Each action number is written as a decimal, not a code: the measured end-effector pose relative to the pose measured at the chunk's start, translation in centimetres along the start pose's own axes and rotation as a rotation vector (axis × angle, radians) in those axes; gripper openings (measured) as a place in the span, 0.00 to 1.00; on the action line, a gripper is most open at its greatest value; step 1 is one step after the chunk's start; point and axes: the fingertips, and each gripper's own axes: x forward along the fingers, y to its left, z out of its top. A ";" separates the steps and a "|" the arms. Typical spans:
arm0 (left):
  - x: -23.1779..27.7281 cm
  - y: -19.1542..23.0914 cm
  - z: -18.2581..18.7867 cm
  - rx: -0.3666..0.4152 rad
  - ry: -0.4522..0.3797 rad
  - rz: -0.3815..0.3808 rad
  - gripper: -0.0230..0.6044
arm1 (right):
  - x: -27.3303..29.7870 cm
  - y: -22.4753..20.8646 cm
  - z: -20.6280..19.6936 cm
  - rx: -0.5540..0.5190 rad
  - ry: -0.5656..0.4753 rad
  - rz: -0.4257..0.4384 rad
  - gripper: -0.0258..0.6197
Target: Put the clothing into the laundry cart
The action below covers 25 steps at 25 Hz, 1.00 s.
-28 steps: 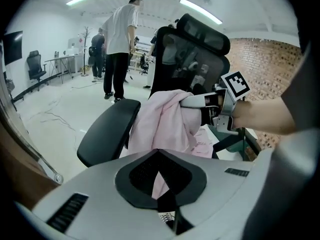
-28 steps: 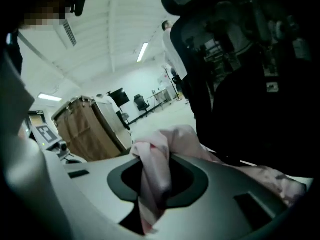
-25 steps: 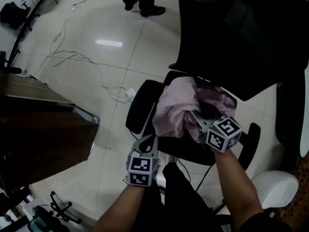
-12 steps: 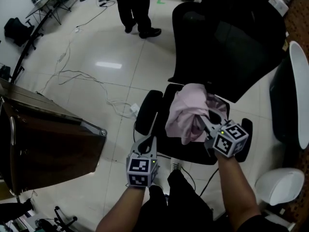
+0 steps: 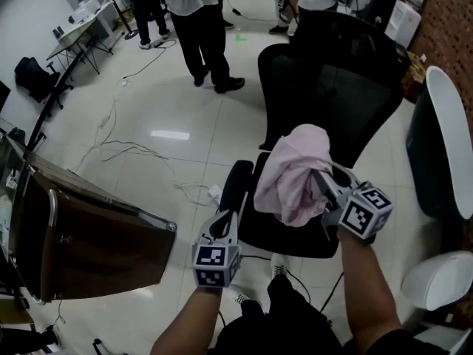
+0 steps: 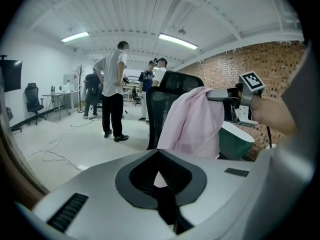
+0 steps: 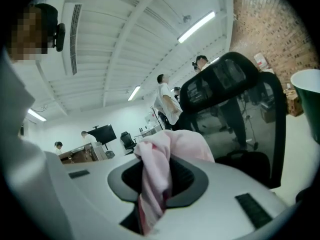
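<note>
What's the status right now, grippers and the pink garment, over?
Right gripper shut on pink garment, held up over the black office chair. Left gripper shut, empty. People standing beyond the chair.

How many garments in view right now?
1: a pink garment, clamped in the right gripper, hanging by the black office chair. Its folds could hide a second piece.

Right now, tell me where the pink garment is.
In the head view the pink garment hangs right of centre, clamped in the right hand-held gripper, above the seat of the black office chair.
</note>
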 end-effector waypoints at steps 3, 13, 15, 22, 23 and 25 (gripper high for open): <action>-2.7 0.7 1.7 0.021 -0.034 0.015 0.04 | -0.8 2.1 2.8 -0.010 -0.026 0.019 0.18; -10.6 4.0 6.2 0.024 -0.135 0.138 0.04 | -1.5 11.2 10.8 -0.106 -0.051 0.175 0.18; -11.9 4.2 7.3 0.011 -0.163 0.160 0.04 | -1.5 13.1 12.0 -0.114 -0.049 0.219 0.18; -18.0 7.4 9.1 -0.026 -0.220 0.292 0.04 | -0.1 21.3 14.4 -0.122 -0.064 0.386 0.18; -19.1 8.3 9.2 -0.033 -0.232 0.319 0.04 | 0.4 22.8 14.8 -0.126 -0.064 0.421 0.18; -21.5 9.6 9.6 -0.048 -0.263 0.378 0.04 | 1.0 25.6 16.1 -0.132 -0.067 0.494 0.18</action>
